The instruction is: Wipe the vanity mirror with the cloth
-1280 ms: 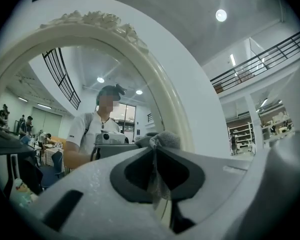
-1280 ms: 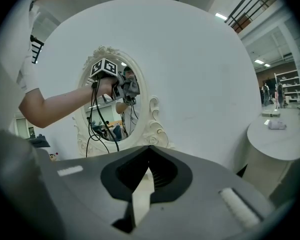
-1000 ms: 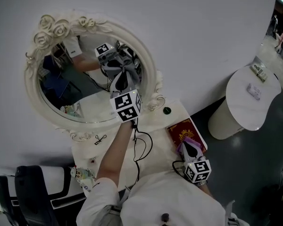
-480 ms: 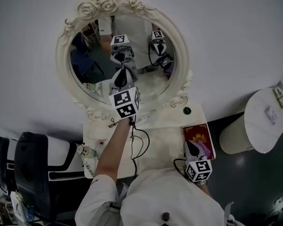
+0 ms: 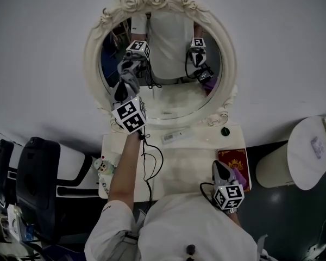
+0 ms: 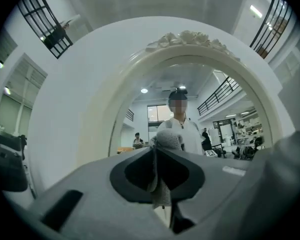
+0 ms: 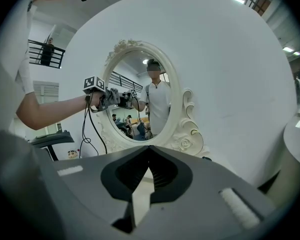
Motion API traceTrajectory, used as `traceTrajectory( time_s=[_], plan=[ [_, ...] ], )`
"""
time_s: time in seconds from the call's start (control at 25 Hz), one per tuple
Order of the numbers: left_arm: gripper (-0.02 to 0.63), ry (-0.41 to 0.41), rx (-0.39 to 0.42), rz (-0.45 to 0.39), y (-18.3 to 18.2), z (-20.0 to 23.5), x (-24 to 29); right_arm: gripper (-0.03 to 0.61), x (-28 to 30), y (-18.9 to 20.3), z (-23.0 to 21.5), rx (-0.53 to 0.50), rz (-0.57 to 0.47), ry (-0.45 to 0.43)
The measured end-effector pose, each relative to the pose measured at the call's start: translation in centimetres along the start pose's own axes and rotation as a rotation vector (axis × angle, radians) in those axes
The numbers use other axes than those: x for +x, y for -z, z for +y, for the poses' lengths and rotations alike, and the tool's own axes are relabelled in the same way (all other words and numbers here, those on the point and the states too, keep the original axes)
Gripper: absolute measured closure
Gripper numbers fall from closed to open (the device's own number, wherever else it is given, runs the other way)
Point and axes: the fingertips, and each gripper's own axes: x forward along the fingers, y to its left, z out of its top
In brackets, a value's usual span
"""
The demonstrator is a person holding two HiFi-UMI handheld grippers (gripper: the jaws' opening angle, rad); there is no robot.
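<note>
Firmly, the left gripper (image 6: 155,154) pinches the grey cloth (image 6: 168,140), whose wad bulges past the jaw tips at the left part of the vanity mirror (image 5: 171,99). The right gripper (image 7: 147,151) is closed on nothing, low over the table (image 5: 179,156). Pressing too hard could make the hard tips scrape the glass or rock the mirror. Whether the cloth actually touches the glass is unclear.

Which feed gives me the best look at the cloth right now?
The left gripper view: the cloth is close up, pinched between the left gripper's shut jaws. The head view shows the cloth only as a small grey bunch; the right gripper view shows it tiny and far off.
</note>
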Motion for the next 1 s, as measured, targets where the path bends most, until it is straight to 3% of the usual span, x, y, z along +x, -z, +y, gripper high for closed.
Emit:
traceTrajectory(
  time_s=[0.28, 0.6, 0.84, 1.0],
  plan=[
    [0.594, -0.138, 0.005, 0.005, 1.1, 5.1, 0.1, 0.571, -0.2, 0.1, -0.1, 0.001, 0.007, 0.013],
    [0.594, -0.223, 0.045, 0.016, 1.8, 7.3, 0.2, 0.571, -0.9, 0.4, -0.3, 0.005, 0.009, 0.022],
    [0.592, -0.180, 0.002, -0.044, 0.7, 5.0, -2.0, 0.571, -2.0, 0.4, -1.2, 0.012, 0.002, 0.043],
    [0.592, -0.076, -0.017, -0.088, -0.2, -0.1, -4.2, 0.571, -2.8, 0.3, -1.7, 0.014, -0.003, 0.053]
  ],
)
